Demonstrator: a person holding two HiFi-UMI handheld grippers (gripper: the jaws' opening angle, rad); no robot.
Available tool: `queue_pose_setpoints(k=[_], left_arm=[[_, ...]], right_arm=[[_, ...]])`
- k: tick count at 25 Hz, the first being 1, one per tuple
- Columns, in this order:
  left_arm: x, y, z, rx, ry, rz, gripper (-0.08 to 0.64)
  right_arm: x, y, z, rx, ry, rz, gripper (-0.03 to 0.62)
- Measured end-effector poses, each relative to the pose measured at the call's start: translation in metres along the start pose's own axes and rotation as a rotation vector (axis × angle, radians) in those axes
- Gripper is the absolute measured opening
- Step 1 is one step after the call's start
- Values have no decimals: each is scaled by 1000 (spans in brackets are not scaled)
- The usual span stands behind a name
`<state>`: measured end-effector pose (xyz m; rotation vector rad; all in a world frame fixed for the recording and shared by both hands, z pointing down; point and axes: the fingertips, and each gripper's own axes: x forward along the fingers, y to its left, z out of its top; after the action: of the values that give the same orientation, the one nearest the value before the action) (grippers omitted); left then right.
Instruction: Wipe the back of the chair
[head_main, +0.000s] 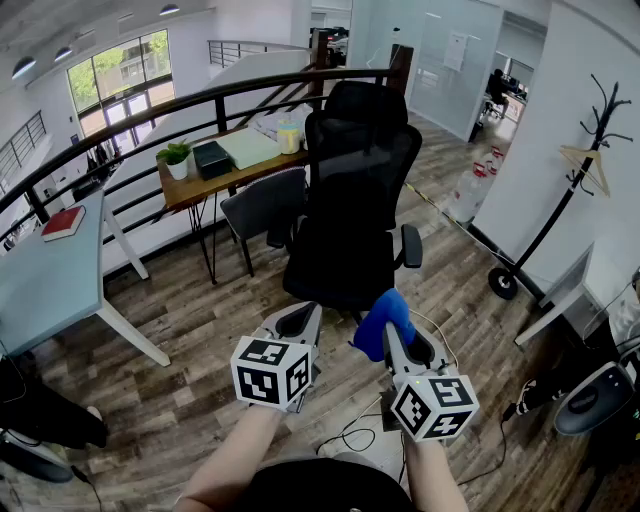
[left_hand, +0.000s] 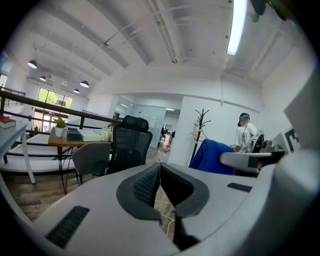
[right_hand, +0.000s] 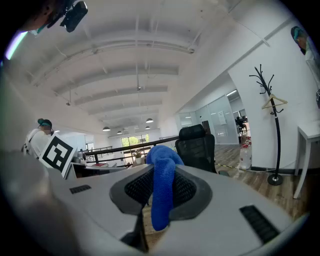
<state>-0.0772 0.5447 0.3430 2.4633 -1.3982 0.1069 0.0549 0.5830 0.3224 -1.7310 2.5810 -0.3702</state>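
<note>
A black mesh office chair (head_main: 352, 190) stands ahead of me with its back toward me; it also shows in the left gripper view as the chair (left_hand: 129, 145) and in the right gripper view as the chair (right_hand: 196, 145). My right gripper (head_main: 392, 322) is shut on a blue cloth (head_main: 381, 322), which hangs between its jaws as the cloth (right_hand: 161, 187). The cloth sits a short way in front of the chair's seat back, not touching it. My left gripper (head_main: 298, 325) is shut with nothing in it, just left of the right one, its jaws closed together (left_hand: 160, 186).
A grey chair (head_main: 262, 205) and a wooden desk (head_main: 215, 170) with a plant and boxes stand behind the black chair by a railing. A white table (head_main: 50, 270) is at left. A coat stand (head_main: 570, 190) is at right. Cables (head_main: 360, 430) lie on the wood floor.
</note>
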Motion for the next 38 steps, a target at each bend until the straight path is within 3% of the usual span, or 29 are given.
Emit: queue_pose_setpoints(k=[4, 12, 17, 23, 28, 38], left_arm=[[-6, 3, -7, 75, 13, 36, 18], [-4, -13, -11, 84, 14, -17, 18], [10, -22, -6, 94, 4, -28, 18], [26, -34, -10, 114, -7, -22, 18], [43, -43, -27, 163, 59, -37, 18], [116, 7, -7, 124, 67, -30, 18]], right_arm=[[-2, 0, -2, -31, 6, -21, 85], [-3, 3, -7, -42, 15, 3, 84], [0, -7, -1, -3, -9, 64, 86], [4, -29, -3, -34, 5, 100, 86], [10, -44, -4, 8, 11, 147, 86], [87, -75, -12, 12, 47, 121, 87]])
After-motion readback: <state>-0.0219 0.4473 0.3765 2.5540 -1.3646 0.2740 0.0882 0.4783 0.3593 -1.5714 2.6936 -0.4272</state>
